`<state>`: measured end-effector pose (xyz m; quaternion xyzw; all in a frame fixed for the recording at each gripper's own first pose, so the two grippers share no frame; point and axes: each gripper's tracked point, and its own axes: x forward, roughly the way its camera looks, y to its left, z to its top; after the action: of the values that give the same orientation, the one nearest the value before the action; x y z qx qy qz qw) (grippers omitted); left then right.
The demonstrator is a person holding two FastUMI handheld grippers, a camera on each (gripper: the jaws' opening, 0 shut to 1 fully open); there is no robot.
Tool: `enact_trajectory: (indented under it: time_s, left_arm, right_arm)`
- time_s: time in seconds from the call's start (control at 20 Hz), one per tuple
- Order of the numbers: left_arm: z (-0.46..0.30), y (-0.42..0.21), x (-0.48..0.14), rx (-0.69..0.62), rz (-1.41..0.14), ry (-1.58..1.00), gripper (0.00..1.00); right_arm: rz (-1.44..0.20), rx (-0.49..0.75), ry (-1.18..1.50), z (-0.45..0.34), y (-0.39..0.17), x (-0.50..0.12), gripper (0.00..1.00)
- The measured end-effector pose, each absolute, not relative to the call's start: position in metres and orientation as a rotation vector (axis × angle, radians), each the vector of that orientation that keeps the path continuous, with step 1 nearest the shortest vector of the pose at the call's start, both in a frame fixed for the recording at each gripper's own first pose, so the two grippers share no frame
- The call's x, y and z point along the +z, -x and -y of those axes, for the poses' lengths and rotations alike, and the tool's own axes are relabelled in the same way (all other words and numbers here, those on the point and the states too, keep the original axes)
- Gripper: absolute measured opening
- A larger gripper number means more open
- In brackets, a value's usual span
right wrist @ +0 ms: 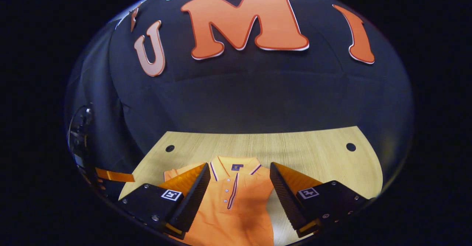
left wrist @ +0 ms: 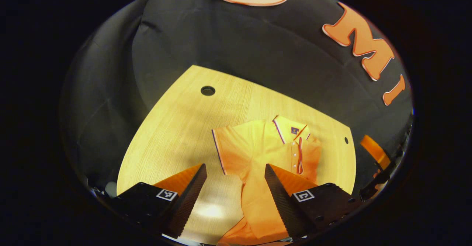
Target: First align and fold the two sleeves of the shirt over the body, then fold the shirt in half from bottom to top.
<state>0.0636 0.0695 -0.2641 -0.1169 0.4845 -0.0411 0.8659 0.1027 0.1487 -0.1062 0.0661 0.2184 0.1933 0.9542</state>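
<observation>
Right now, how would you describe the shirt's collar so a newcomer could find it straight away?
Start at the pale wooden table against the black cloth wall. On it lies an orange polo shirt, and the collar is at the shirt's far end, nearest the wall. It stands out by the dark stripe along its edges, the small dark tag inside, and the buttoned placket running down from it.

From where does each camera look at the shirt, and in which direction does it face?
Left gripper view: rides on the left gripper, above the table, facing the shirt from its sleeve side; own open fingers show.
Right gripper view: rides on the right gripper, facing the collar and booth wall; own open fingers show.
Shared: the same shirt and table.
</observation>
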Motion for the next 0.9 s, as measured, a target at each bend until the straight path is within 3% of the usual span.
enact_trajectory:
  time_s: [0.2, 0.35, 0.9]
  left_arm:
    - [-0.065, -0.084, -0.307, -0.061, -1.151, 0.262, 0.98]
    - [-0.081, -0.104, -0.336, 0.041, -1.204, 0.293, 0.98]
    - [-0.087, -0.125, -0.413, 0.127, -1.35, 0.166, 0.98]
  right_arm:
    - [-0.35, 0.441, -0.195, -0.133, -0.074, -0.049, 0.98]
    - [-0.287, 0.465, -0.254, -0.121, -0.062, -0.018, 0.98]
    - [-0.224, 0.335, -0.134, -0.064, -0.064, -0.029, 0.98]
